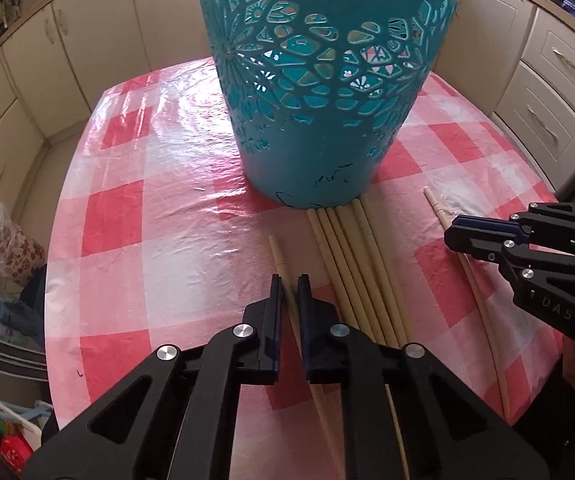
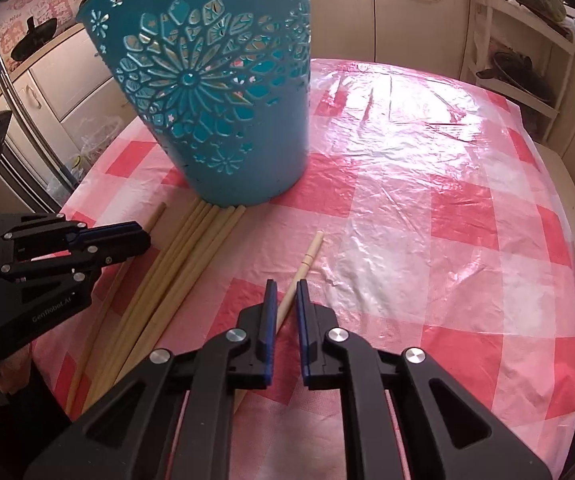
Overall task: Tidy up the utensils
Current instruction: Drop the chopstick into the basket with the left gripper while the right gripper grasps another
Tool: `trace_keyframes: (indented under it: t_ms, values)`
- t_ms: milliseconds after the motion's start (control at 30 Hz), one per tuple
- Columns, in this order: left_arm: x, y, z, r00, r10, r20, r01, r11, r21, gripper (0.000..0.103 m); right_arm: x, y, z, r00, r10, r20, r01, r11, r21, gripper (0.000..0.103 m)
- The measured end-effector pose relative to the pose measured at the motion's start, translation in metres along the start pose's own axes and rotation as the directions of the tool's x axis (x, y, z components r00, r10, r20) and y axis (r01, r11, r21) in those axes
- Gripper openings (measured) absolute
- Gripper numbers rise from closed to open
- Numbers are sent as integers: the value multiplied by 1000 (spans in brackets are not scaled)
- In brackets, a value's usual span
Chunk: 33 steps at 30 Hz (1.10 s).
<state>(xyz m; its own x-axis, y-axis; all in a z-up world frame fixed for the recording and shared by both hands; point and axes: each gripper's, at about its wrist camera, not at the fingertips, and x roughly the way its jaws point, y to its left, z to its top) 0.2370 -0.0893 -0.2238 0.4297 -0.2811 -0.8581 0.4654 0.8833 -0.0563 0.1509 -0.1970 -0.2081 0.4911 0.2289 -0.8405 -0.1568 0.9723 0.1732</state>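
Observation:
A tall teal cut-out holder stands on the red-and-white checked tablecloth. Several pale chopsticks lie side by side, their far ends against its base. My left gripper is shut on a single chopstick lying just left of that bundle. My right gripper is shut on another single chopstick lying right of the bundle. Each gripper shows in the other's view: the right gripper at the right edge, the left gripper at the left edge.
Cream cabinets ring the table. Plastic bags sit beyond its left edge. A shelf unit with pans stands at the far right. The cloth right of the holder is bare and shiny.

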Motion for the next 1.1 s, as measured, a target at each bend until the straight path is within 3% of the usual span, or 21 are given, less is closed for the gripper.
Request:
trace_keyframes:
  t_ms: [167,300,400,533,667,767,833,1000,1100]
  values:
    - [1,-3,7,999,17,-43,-16,1000,26,9,1,-8,7,1000,-8,-30,10,998,64,10]
    - [1,-13,6,995,91,-29,-89,994,61,5,2,3,8,999,-26,-34,28,999,47,9]
    - [-10,-6,5,999,50,-11,-50,999,4,5,2,-3,7,1000,-4,-21,5,998,64,8]
    - [-52,7,-1,998,-18,67,22,998,-65,5,-3,-16,-4,999,35,42,-39,994,101,6]
    - [-107,26,7,978,-93,185,111,990,-92,5,-5,-21,-10,995,58,80,-67,990,125,5]
    - [-150,30,23,948,-137,288,170,981,-93,5,-6,-24,-13,994,66,84,-77,988,134,5]
    - [-177,32,40,918,-158,364,204,975,-91,5,-8,-24,-14,994,68,87,-80,987,136,5]
    - [-214,27,90,830,-140,539,225,970,-95,5,-6,-29,-13,992,86,92,-100,984,151,5]
    - [-212,20,124,765,-82,639,212,969,-129,5,-6,-31,-13,991,92,94,-105,982,155,5]
